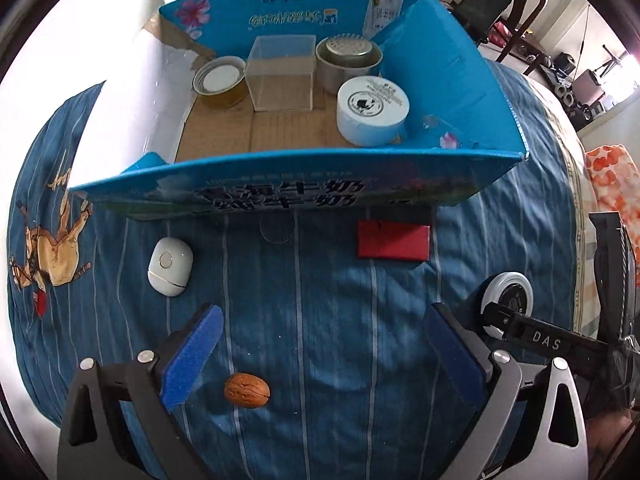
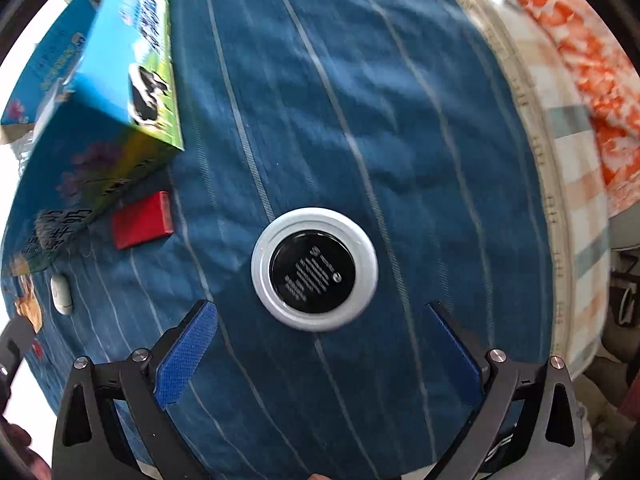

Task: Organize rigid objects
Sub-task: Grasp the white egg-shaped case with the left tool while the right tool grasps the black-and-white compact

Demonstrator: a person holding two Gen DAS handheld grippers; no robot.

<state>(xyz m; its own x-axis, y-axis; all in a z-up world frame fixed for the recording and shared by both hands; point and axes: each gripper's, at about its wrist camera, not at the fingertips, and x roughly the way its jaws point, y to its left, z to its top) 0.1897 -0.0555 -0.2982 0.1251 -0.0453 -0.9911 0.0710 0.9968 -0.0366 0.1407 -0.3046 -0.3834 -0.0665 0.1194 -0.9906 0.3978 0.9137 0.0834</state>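
My right gripper (image 2: 320, 344) stands spread wide and empty, blue pads (image 2: 186, 354) apart, pointed at the round black-and-silver lid (image 2: 314, 274). The lid lies flat on the blue striped bedcover (image 2: 420, 140), directly ahead of my right jaws and centred between them, not yet touched. Being round, it offers no long axis; any approach across its rim should serve.

My left gripper (image 1: 320, 356) is likewise released and holds nothing. A walnut (image 1: 247, 390) lies on the cover between its pads, closer to the left pad (image 1: 192, 356), with its long axis crosswise to the fingers.

The blue milk carton box (image 1: 280, 168) serves as the landmark. Inside it stand a white cream jar (image 1: 372, 110), a clear plastic cube (image 1: 280, 74), a metal cup (image 1: 348, 60) and a lidded glass jar (image 1: 219, 80). Outside, just before its near wall, lie a red flat box (image 1: 394, 242) and a white oval case (image 1: 170, 266).

Judgement: the lid sits well right of the box, so the right hand is the nearer one. The coming move is an advance and closure across the rim.
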